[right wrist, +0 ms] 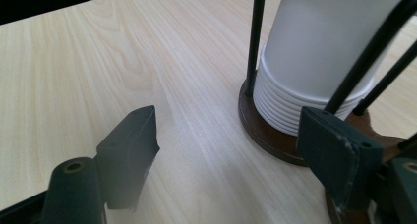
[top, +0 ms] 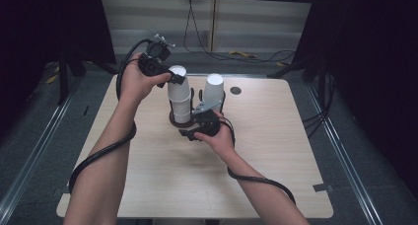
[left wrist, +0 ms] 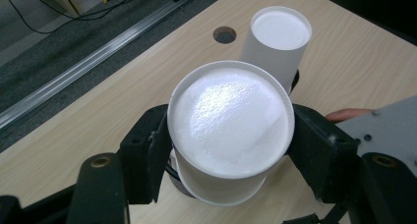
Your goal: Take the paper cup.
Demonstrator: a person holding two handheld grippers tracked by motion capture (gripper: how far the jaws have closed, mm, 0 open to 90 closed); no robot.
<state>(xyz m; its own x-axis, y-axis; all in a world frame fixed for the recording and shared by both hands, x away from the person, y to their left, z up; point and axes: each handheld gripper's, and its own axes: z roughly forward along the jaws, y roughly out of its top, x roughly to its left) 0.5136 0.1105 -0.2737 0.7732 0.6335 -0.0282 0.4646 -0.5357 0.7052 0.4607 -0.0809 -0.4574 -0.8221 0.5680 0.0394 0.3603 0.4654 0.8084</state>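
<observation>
Black jaws of the left gripper (left wrist: 228, 155) pinch the top white paper cup (left wrist: 230, 130) from both sides, its flat bottom facing up; in the high view this gripper (top: 173, 80) sits at twelve o'clock of the wooden table (top: 148, 175), on the upended cup stack (top: 180, 99). A second upended cup stack (top: 214, 89) stands just beside it at three o'clock, both on a dark brown holder base (right wrist: 268, 128) with thin black upright rods (right wrist: 256, 37). Low near the base, the right gripper (right wrist: 228, 135) has its jaws spread wide on nothing, one jaw just beside the base at the stack's ribbed rims (right wrist: 300, 106).
</observation>
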